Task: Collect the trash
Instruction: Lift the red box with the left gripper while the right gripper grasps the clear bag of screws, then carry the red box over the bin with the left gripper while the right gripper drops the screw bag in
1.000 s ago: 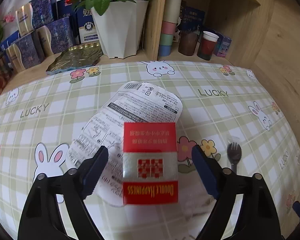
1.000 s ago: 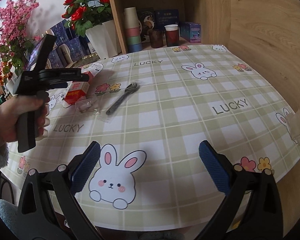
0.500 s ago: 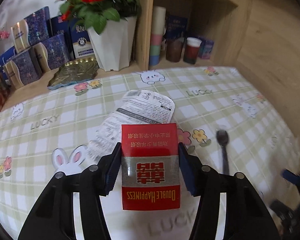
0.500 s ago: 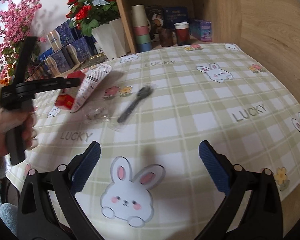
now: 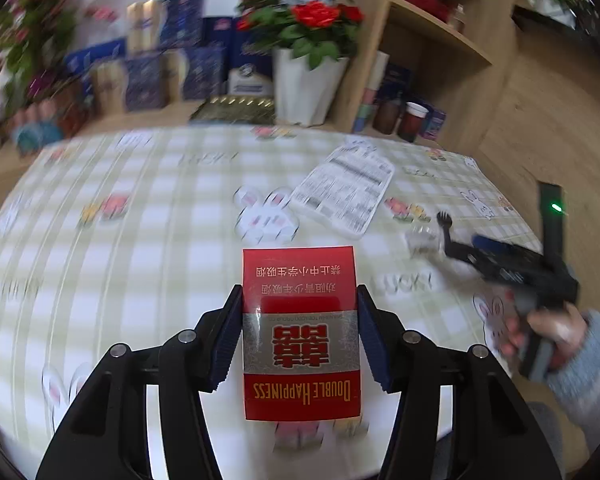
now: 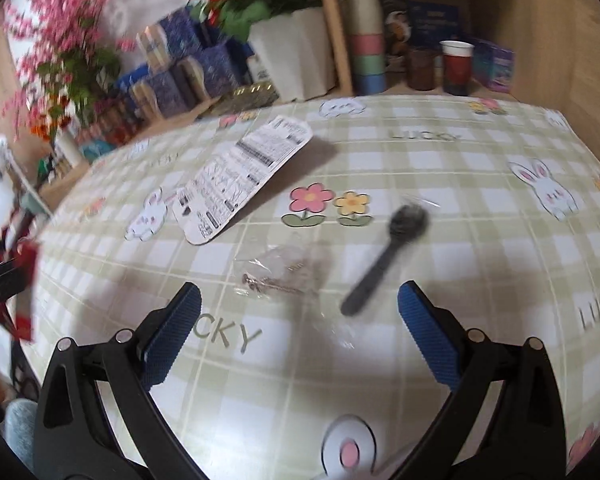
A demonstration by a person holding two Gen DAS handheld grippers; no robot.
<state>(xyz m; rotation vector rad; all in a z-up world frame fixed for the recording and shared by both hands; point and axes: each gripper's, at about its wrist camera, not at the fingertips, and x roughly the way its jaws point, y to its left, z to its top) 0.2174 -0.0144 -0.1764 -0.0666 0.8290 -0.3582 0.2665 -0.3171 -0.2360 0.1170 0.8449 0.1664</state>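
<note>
Left hand-held gripper (image 5: pixel 300 332) clamping red cigarette pack (image 5: pixel 300 320)

A white flowerpot (image 6: pixel 296 56) of red roses (image 5: pixel 312 12) stands behind the checked tablecloth (image 6: pixel 480 208). Right of the pot, stacked cups (image 6: pixel 366 36) fill a wooden shelf (image 5: pixel 440 28). Left of the pot stand blue boxes (image 6: pixel 172 76) and pink blossoms (image 6: pixel 60 28).

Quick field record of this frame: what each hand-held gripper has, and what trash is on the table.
left hand-held gripper: shut on red cigarette pack, lifted clear of table
right hand-held gripper: open, empty, above the spoon and bag
on tablecloth: white printed package, black plastic spoon, clear bag of screws
</note>
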